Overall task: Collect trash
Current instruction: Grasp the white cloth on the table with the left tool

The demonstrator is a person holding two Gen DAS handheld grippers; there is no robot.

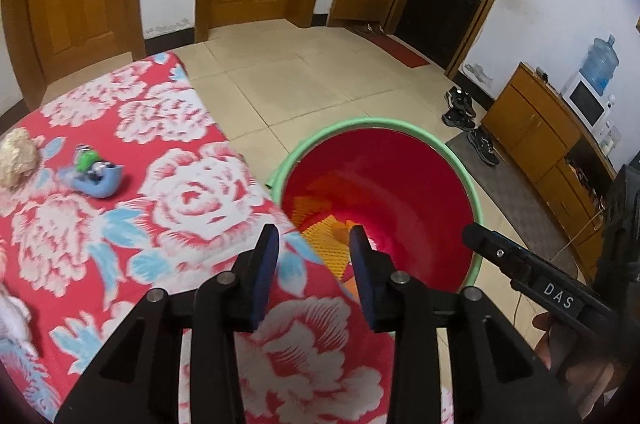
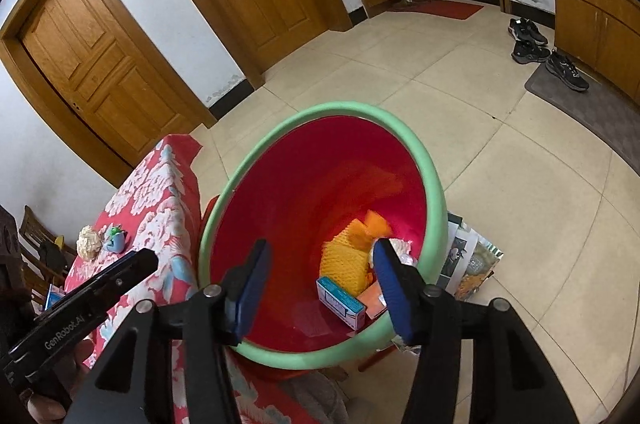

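Note:
A red bin with a green rim (image 1: 376,123) (image 2: 320,111) stands on the floor against the table's edge. Inside lie an orange mesh net (image 2: 346,262), a small white and blue box (image 2: 340,302) and a blurred orange piece (image 2: 376,224). My left gripper (image 1: 315,230) hangs open over the table's corner and the bin's near side, nothing between its fingers. My right gripper (image 2: 321,244) is open above the bin's mouth, empty. On the red floral cloth (image 1: 180,183) remain a crumpled paper ball (image 1: 18,159) (image 2: 89,242) and a crushed blue and green wrapper (image 1: 94,171) (image 2: 114,239).
A white tissue (image 1: 12,316) lies at the cloth's left edge. Printed papers (image 2: 472,256) lie on the floor beside the bin. Black shoes (image 1: 464,111) and a grey mat (image 2: 592,103) sit by a wooden cabinet (image 1: 540,139). Tiled floor stretches towards the doors.

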